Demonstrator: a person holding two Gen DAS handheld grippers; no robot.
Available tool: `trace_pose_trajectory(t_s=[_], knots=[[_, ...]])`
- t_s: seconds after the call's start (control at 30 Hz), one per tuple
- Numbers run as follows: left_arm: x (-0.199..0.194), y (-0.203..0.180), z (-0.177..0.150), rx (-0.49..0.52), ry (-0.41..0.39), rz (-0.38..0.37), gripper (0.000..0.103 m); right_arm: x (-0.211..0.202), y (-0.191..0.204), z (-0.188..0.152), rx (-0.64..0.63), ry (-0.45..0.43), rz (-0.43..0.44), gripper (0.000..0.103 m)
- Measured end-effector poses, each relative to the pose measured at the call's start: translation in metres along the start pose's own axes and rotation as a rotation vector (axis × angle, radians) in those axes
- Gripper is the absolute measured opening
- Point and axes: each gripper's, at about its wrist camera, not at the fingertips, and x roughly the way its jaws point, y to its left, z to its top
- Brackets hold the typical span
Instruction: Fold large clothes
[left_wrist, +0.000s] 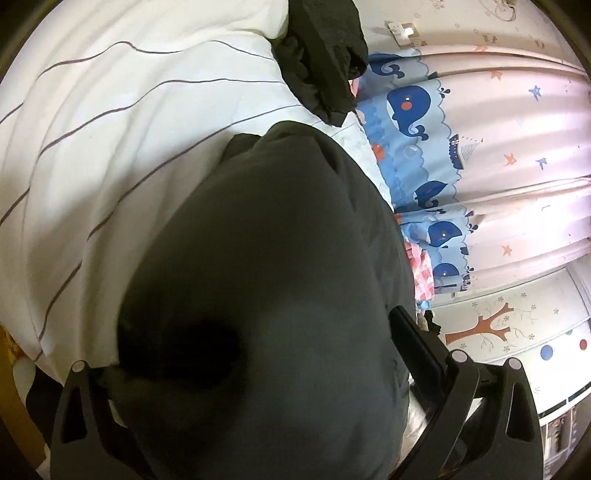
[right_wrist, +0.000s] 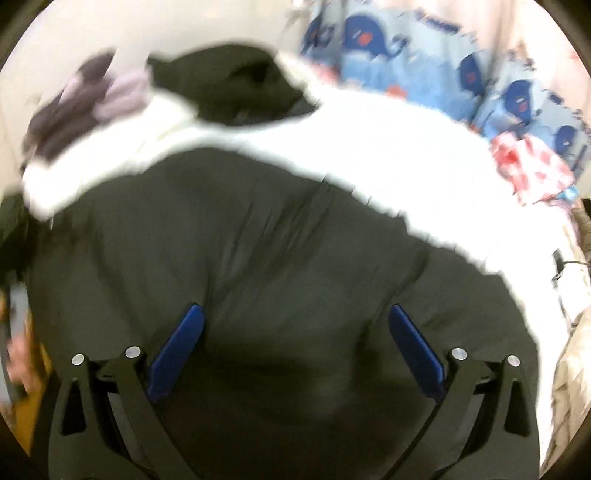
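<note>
Right wrist view: right claw (right_wrist: 293, 339) gaping wide over dark garment (right_wrist: 258, 258), lying on striped bed (left_wrist: 110, 147). Left claw (left_wrist: 258, 369) smothered in cloth, opening untellable.

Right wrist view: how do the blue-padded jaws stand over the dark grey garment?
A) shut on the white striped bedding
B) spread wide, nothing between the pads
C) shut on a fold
B: the right gripper shows its blue pads far apart above the dark grey garment.
</note>
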Motion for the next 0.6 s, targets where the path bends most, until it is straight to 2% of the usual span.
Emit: trace_pose_trajectory(t_s=[0.07, 0.13, 0.17, 0.2, 0.27, 0.4, 0.53, 0.6], knots=[[0.002, 0.000, 0.001, -0.008, -0.003, -0.002, 0.095, 0.019, -0.006, 0.016, 0.007, 0.020, -0.032, 0.097], [0.007, -0.001, 0.003, -0.005, -0.006, 0.001, 0.095, 0.062, -0.008, 0.017, -0.005, 0.116, -0.069, 0.097], [0.008, 0.000, 0.002, -0.004, -0.003, 0.002, 0.095, 0.088, -0.008, 0.011, -0.004, 0.194, -0.039, 0.097], [0.010, 0.001, 0.003, -0.004, 0.002, -0.002, 0.095, 0.098, -0.009, 0.005, 0.010, 0.221, -0.016, 0.097], [0.013, 0.002, 0.006, -0.006, 0.010, 0.004, 0.095, 0.088, -0.010, 0.005, 0.025, 0.209, -0.015, 0.097], [0.013, 0.003, 0.007, 0.000, 0.019, 0.001, 0.095, 0.033, 0.004, -0.012, -0.005, 0.087, 0.001, 0.097], [0.014, 0.000, 0.005, 0.000, 0.012, -0.003, 0.095, 0.043, 0.026, -0.043, -0.113, 0.142, -0.020, 0.097], [0.012, -0.004, 0.002, 0.007, 0.016, -0.011, 0.095, 0.036, 0.022, -0.041, -0.073, 0.145, -0.011, 0.097]])
